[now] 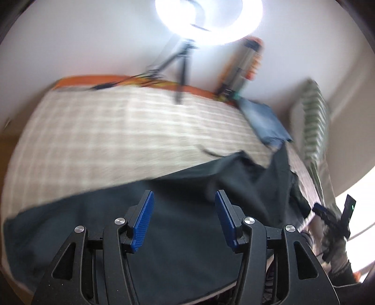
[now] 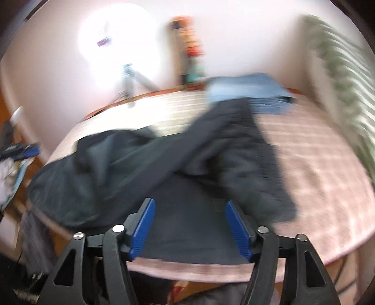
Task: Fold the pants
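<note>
Pale walls all round, blurred by motion; against the far wall a glaring ring light [image 1: 208,21] on a tripod [image 1: 180,63] and an orange-and-grey striped upright thing [image 1: 243,68], its markings too smeared to read; striped green-and-white pillow [image 1: 314,117] off to the right. Below them a bed [image 1: 117,131] under a beige checked cover with an orange edge along the far side; wooden floor past its left edge. Dark pants [image 2: 145,164] sprawled over the near half of the bed, long axis roughly left to right along the near edge, one leg thrown diagonally toward the far right, its end reaching a folded blue cloth [image 2: 253,91] near the far corner. Left tongs [image 1: 185,218] parted about halfway, blue pads bare, above the dark fabric; right tongs [image 2: 191,225] spread wider, nothing gripped, also over the pants.
</note>
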